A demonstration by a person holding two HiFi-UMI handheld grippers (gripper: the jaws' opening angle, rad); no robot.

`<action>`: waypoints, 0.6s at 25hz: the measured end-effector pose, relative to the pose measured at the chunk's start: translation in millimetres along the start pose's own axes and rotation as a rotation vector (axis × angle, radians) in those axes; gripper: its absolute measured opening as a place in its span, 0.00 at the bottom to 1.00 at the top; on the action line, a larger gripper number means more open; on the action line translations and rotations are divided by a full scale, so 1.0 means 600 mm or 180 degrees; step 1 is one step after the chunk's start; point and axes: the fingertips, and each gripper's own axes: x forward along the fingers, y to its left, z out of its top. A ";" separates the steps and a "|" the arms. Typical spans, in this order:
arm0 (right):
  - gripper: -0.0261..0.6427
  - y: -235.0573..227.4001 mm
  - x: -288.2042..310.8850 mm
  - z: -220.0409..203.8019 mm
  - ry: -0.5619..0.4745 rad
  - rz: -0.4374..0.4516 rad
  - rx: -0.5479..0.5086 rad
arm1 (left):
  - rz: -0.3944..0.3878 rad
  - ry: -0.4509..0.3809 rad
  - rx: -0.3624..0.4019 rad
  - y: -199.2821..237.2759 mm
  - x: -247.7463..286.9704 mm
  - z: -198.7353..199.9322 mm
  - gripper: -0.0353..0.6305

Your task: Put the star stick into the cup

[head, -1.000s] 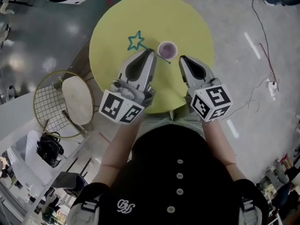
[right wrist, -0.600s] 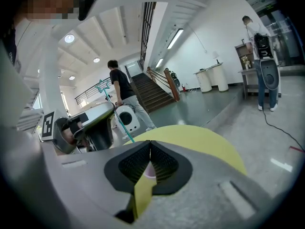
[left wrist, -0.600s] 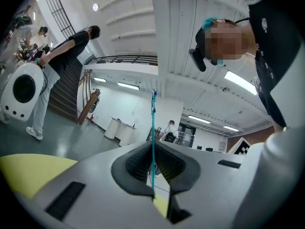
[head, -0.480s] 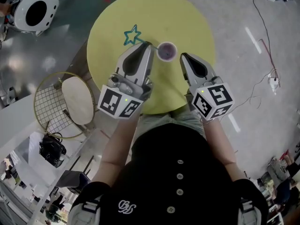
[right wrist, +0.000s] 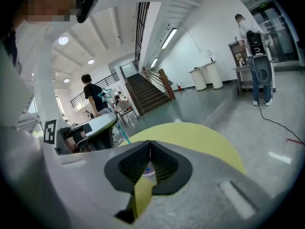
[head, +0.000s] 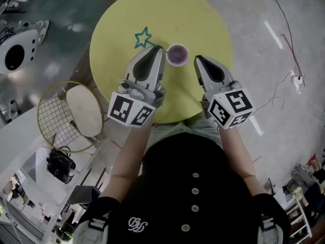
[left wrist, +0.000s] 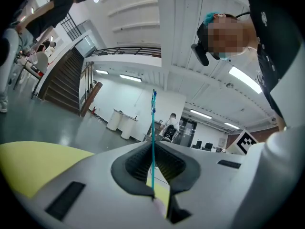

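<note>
Star stick (head: 143, 37), head view: its teal star is hanging over the yellow table (head: 203, 19), with the thin shaft running down-right into the left gripper's tips
Left gripper (head: 160, 49), head view: is reaching over the table just left of the cup
Cup (head: 177, 54), head view: is standing upright on the table between the two grippers' tips, with the stick outside it
Right gripper (head: 197, 60), head view: is hovering just right of the cup
Left gripper (left wrist: 153, 144), left gripper view: is clenching its jaws on the star stick (left wrist: 153, 118), which is rising straight up from the tips
Right gripper (right wrist: 149, 143), right gripper view: is holding its jaws pressed together, gripping nothing
Cup (right wrist: 148, 170), right gripper view: is showing through the gap below the closed tips, sitting on the table (right wrist: 200, 137)
</note>
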 end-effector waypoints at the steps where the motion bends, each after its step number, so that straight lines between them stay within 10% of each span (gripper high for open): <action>1: 0.04 -0.003 0.000 0.000 -0.0004 -0.0004 0.0010 | 0.0003 0.0016 0.0006 0.003 0.003 -0.004 0.09; 15: 0.04 -0.023 -0.007 -0.012 0.0039 -0.0116 0.0059 | 0.0068 0.0207 0.0055 0.022 0.024 -0.058 0.09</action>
